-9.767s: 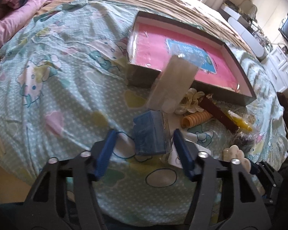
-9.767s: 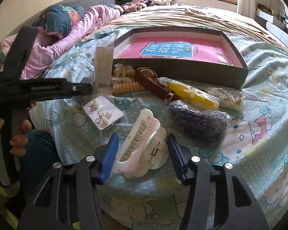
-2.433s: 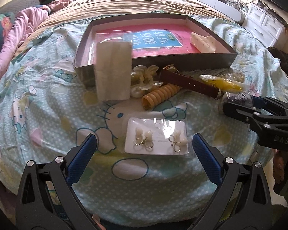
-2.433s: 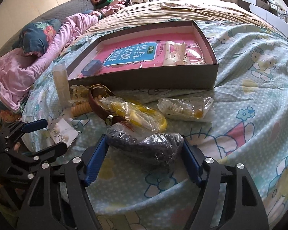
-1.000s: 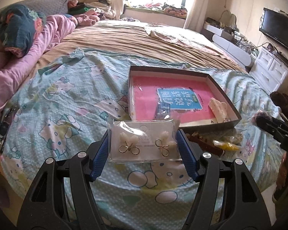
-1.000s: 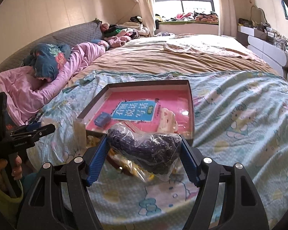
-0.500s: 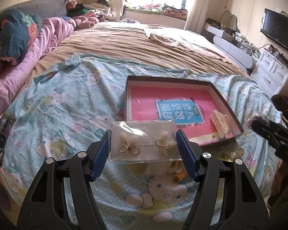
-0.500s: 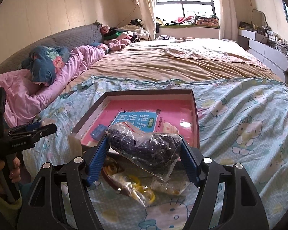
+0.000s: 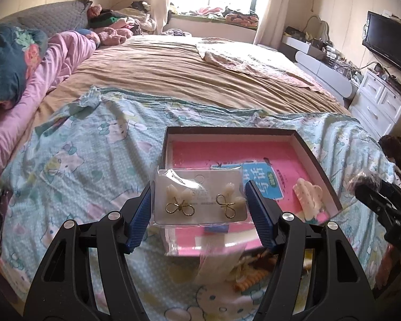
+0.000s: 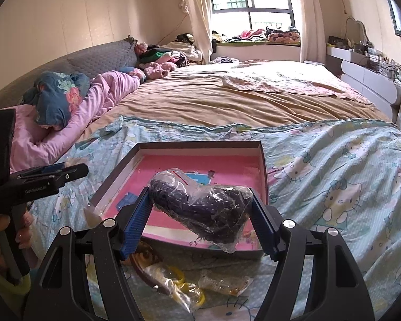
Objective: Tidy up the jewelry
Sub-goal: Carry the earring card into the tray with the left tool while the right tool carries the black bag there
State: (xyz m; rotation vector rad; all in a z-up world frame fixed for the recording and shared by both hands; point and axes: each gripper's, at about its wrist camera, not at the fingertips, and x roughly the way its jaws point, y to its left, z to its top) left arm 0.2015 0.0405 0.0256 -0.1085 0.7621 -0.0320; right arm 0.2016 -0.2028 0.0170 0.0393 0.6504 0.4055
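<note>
On the left of the bed, a pink quilt (image 9: pixel 26 112) is lying bunched beside a blue floral pillow (image 10: pixel 58 99), and a cartoon-cat sheet (image 9: pixel 88 155) is covering the near part of the mattress. The left gripper (image 9: pixel 199 208) is holding an earring card (image 9: pixel 200 196) in a clear sleeve, its jaws pressing on the card's two short edges; two gold bow earrings with pale petals are showing on the card. The card is hanging in the air in front of the near left corner of a shallow dark box (image 9: pixel 318 157) with a pink lining, which is sitting on the sheet. Inside the box, a blue printed label (image 9: pixel 256 176) is lying near the middle, a cream hair claw (image 9: pixel 307 196) is resting toward the right wall, and a small blue piece (image 10: pixel 127 200) is lying toward the left side. Below the card, on the sheet in front of the box, an orange spiral hair tie (image 9: pixel 250 281) is lying among blurred pale items. The right gripper (image 10: pixel 201 211) is holding a clear bag of dark beads (image 10: pixel 203 208), jaws closed against its two ends, above the near edge of the box. On the sheet under it, a yellow item in plastic (image 10: pixel 181 289) and a second small clear bag (image 10: pixel 224 283) are lying just in front of the box.
</note>
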